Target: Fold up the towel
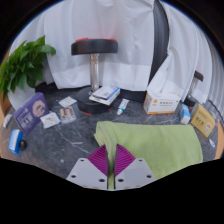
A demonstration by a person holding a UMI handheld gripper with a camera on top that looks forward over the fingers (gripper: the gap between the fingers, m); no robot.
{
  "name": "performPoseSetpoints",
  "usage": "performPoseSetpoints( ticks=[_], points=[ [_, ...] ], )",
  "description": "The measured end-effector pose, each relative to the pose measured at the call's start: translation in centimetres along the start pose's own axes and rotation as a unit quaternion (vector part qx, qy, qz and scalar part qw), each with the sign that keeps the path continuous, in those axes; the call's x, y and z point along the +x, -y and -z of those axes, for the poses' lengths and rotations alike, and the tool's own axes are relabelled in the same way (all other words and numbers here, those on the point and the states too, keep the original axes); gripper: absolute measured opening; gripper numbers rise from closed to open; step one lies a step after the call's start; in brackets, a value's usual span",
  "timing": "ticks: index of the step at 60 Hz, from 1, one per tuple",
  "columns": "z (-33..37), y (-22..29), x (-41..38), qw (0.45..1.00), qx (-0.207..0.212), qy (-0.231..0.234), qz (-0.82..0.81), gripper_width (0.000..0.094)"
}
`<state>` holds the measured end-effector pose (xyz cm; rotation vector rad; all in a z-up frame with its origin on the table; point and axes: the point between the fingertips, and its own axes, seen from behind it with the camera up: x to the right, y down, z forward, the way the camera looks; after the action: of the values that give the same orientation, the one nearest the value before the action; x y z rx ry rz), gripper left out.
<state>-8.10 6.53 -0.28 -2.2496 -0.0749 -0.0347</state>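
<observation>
A light green towel [150, 146] is seen spread on a dark marbled table [70, 138], lying just ahead of the gripper [110, 166] and reaching away to its right. The two fingers are brought close together, their magenta pads [99, 161] nearly meeting, with only a thin slit left between them; the near edge of the towel appears to be pinched there, though the exact contact is partly hidden by the fingers themselves. The cloth is rumpled slightly at that edge and lies flatter farther off. Beyond the towel, several small boxes are scattered over the table: a purple box [31, 108] to the left, a small white box [67, 109] near it, a flat white and blue box [104, 95] towards the middle, and an orange and white box [160, 101] to the right. A blue and white object [15, 141] is seen at the left rim. A leafy green plant [27, 62] stands behind the left side of the table. A black round stool [94, 50] on a metal post stands behind the table, before a white curtain [120, 30].
</observation>
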Motion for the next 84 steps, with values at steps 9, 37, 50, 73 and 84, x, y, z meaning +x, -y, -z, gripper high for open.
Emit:
performPoseSetpoints(
  ticks=[9, 37, 50, 73, 84],
  points=[
    [7.8, 4.5, -6.2, 0.988, 0.021, 0.124, -0.086, 0.0063],
    [6.4, 2.8, 12.1, 0.999, 0.019, -0.007, -0.039, 0.0576],
    [14.9, 2.8, 15.1, 0.996, 0.047, -0.078, -0.005, 0.0858],
    [40.1, -1.4, 5.2, 0.992, 0.103, -0.074, -0.005, 0.0849],
    [48.7, -5.5, 2.5, 0.991, 0.102, -0.083, -0.006, 0.0852]
  ],
)
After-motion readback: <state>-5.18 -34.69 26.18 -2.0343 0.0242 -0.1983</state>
